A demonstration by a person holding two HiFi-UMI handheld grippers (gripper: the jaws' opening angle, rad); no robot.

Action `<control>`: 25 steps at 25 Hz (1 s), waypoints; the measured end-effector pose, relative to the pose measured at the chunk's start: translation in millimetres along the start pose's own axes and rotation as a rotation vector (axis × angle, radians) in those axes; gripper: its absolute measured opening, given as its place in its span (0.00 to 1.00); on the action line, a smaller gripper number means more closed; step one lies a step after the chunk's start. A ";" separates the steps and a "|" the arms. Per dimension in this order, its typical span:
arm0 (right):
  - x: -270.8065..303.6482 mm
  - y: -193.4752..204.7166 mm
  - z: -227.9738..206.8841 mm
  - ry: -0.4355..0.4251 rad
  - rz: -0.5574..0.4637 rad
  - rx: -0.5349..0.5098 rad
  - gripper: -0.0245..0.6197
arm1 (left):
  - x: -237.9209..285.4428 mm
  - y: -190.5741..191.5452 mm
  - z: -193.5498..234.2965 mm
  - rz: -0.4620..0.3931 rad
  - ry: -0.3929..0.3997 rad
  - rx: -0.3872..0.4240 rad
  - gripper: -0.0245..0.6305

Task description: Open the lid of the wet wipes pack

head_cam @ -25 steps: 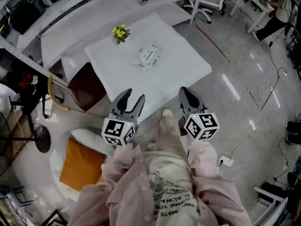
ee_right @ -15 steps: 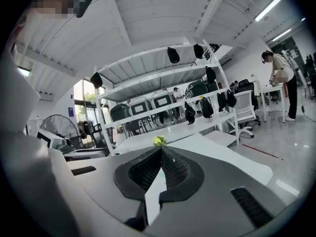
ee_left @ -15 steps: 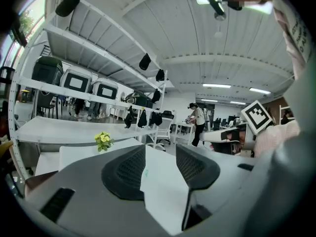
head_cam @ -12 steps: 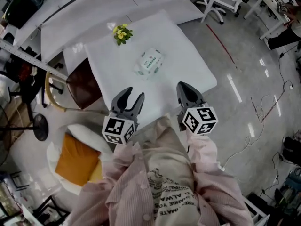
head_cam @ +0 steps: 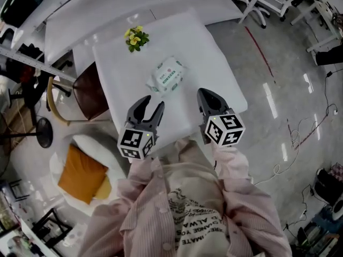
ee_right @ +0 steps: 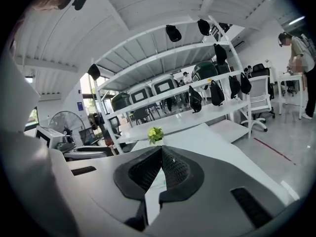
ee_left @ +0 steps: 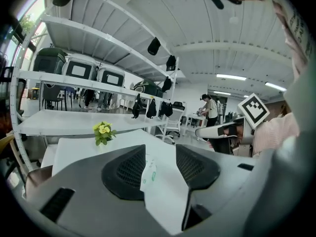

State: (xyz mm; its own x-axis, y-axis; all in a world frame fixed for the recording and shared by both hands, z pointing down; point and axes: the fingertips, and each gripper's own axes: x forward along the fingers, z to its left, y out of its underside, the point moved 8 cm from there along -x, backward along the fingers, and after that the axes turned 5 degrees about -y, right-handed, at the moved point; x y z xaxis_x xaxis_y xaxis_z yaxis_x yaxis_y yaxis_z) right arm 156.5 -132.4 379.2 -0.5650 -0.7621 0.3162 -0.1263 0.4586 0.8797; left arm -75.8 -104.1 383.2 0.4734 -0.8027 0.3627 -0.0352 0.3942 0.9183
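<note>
The wet wipes pack point(head_cam: 168, 75), white with green print, lies flat near the middle of the white table point(head_cam: 214, 68) with its lid down. Both grippers hover over the table's near edge, short of the pack and apart from it. My left gripper point(head_cam: 149, 105) is open and empty; in the left gripper view the pack point(ee_left: 149, 172) shows between its spread jaws point(ee_left: 160, 164). My right gripper point(head_cam: 206, 96) is shut on nothing, its jaws meeting at the tips point(ee_right: 161, 150) in the right gripper view.
A small pot of yellow flowers point(head_cam: 135, 37) stands at the table's far left corner. A brown chair point(head_cam: 90, 98) sits against the table's left side. An orange cushion point(head_cam: 80, 173) lies on a white seat at the lower left. Long white benches point(head_cam: 107, 9) run behind.
The person has stepped toward the table. Both grippers now reach over its near edge, and the pack lies closer to them. Jaw states look the same.
</note>
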 end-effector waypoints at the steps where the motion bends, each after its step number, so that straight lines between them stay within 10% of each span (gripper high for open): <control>1: 5.7 -0.6 -5.3 -0.009 0.008 -0.001 0.04 | 6.3 0.3 0.2 0.009 -0.006 0.005 0.32; 25: 159.4 45.0 -92.5 -0.177 0.214 -0.022 0.04 | 146.9 49.2 27.7 0.241 -0.073 0.138 0.32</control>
State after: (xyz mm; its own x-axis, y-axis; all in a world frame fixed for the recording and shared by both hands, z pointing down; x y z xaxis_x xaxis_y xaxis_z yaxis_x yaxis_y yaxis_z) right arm 136.2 -275.5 502.0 -0.7109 -0.5561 0.4305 0.0282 0.5891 0.8076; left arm -32.4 -215.0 486.0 0.3726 -0.7249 0.5794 -0.2606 0.5175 0.8151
